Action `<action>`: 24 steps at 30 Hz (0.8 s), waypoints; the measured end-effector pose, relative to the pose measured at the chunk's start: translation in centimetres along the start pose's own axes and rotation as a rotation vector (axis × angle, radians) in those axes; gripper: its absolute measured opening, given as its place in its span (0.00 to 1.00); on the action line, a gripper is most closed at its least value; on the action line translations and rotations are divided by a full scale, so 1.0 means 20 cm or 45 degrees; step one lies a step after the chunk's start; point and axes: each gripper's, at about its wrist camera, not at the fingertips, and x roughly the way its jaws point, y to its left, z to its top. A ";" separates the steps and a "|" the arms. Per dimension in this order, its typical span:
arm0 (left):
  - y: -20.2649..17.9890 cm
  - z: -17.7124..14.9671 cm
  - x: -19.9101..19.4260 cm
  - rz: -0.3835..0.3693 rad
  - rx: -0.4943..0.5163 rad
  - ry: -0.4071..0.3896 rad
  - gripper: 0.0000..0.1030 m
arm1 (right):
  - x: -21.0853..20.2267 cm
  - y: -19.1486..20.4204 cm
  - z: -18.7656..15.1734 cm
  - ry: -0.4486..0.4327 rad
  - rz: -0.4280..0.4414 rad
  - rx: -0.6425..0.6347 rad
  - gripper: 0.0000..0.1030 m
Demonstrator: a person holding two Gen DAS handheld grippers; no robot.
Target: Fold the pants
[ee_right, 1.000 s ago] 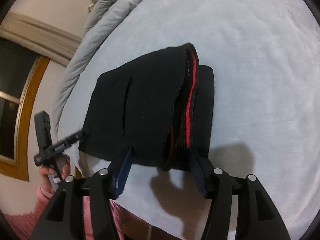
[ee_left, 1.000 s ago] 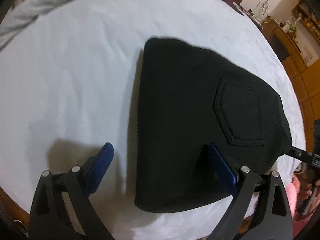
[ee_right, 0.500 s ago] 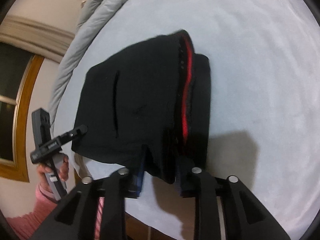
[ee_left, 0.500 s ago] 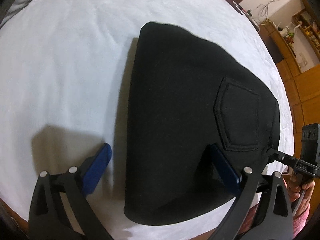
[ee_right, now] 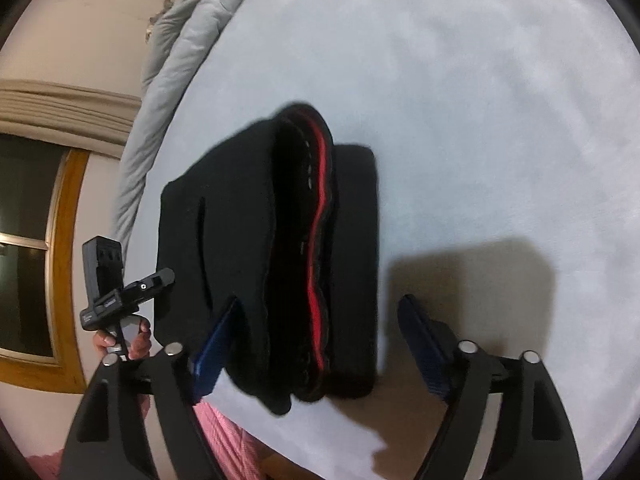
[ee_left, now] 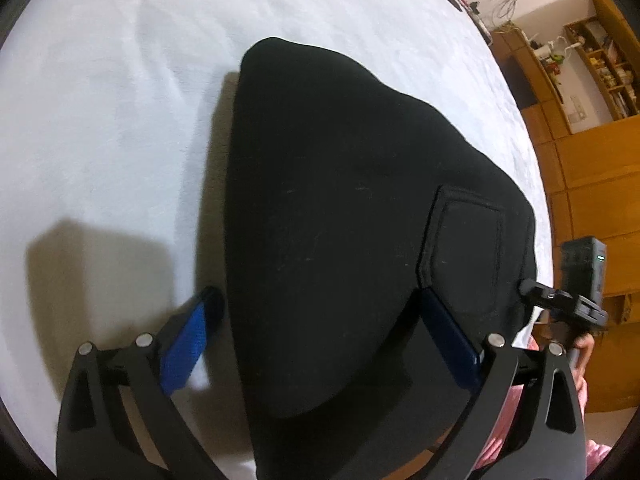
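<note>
Black pants [ee_left: 340, 220] lie folded into a compact stack on the white bed, back pocket [ee_left: 464, 248] facing up. In the right wrist view the stack [ee_right: 280, 248] shows its open waistband side with a red inner band [ee_right: 320, 216]. My left gripper [ee_left: 320, 336] is open, its blue fingers [ee_left: 184, 344] straddling the near edge of the stack. My right gripper [ee_right: 320, 336] is open, its jaws wide on either side of the waistband end and holding nothing.
The white bed sheet [ee_left: 120, 100] spreads around the pants. A grey duvet [ee_right: 176, 40] lies along the far edge. Wooden shelves and cabinets [ee_left: 592, 120] stand beyond the bed. A window with a wooden frame [ee_right: 36, 256] is at the left.
My right gripper had closed on the waistband end half a second ago and has now opened wide. My left gripper stayed open and moved in closer over the pants.
</note>
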 end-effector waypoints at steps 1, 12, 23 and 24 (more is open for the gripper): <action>0.00 0.00 0.00 -0.068 -0.005 0.020 0.95 | 0.01 -0.01 0.00 0.001 0.006 0.006 0.84; -0.05 -0.01 0.05 -0.090 -0.045 0.066 0.68 | 0.02 0.08 -0.03 -0.035 0.096 -0.117 0.38; -0.09 0.00 -0.04 -0.222 -0.126 -0.068 0.26 | -0.12 0.21 -0.01 -0.140 0.165 -0.206 0.30; -0.10 0.01 -0.06 -0.252 -0.128 -0.084 0.26 | -0.16 0.22 0.01 -0.160 0.164 -0.223 0.30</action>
